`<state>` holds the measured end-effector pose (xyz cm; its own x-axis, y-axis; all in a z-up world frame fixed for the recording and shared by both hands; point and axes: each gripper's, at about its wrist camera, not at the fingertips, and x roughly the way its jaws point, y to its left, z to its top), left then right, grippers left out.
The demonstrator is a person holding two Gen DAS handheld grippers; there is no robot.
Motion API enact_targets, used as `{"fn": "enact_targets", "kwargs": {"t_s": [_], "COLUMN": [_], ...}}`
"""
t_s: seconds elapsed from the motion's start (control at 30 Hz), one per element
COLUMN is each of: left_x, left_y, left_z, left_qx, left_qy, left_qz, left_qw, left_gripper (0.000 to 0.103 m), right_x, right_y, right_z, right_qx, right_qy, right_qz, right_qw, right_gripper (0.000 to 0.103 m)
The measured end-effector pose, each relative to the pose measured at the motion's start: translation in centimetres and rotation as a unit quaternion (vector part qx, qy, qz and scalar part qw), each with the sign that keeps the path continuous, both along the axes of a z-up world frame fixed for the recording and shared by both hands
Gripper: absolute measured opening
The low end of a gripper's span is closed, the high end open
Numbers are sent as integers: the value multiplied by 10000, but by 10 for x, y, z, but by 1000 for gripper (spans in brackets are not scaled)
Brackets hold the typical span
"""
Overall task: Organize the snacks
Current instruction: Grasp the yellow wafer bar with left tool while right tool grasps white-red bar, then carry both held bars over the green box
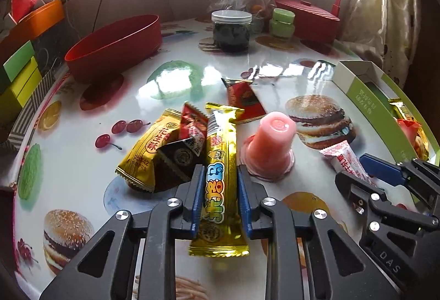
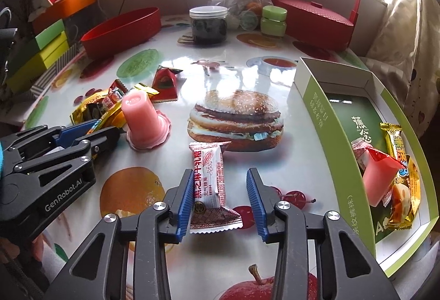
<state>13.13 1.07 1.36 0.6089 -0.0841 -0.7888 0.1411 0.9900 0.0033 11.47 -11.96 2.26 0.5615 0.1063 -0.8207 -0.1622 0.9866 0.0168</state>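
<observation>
The left gripper (image 1: 218,184) is clamped on the gold bar (image 1: 220,190), which lies on the table (image 1: 82,170) against the snack pile. The right gripper (image 2: 218,190) stands apart around the white candy (image 2: 210,184), one pad touching it. Close squarely on the candy's middle (the wrapper looks slippery), then lift toward the green box (image 2: 341,162).

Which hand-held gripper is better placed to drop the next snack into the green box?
Right. The green box lies on its side, and the right hand-held gripper straddles the white nougat bar. The left hand-held gripper brackets a gold bar farther away.
</observation>
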Motion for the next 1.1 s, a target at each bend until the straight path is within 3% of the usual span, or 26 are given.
{"fn": "enact_targets", "kwargs": {"t_s": [0.23, 0.53, 1.1], "left_x": [-8, -24, -39], "left_y": [3, 13, 11], "left_z": [3, 7, 20], "left_qx": [-187, -502, -549], "left_qy": [-43, -47, -207], "left_qz": [38, 159, 163], "left_qw": [9998, 9986, 9981], "left_gripper": [23, 23, 23], "right_x": [-3, -8, -19], "right_y": [-3, -4, -12], "right_z": [1, 3, 13], "right_qx": [67, 173, 289], "right_qy": [-12, -61, -187], "right_qz": [-25, 33, 16], "right_qw": [10000, 9998, 9994], "right_gripper": [20, 19, 19]}}
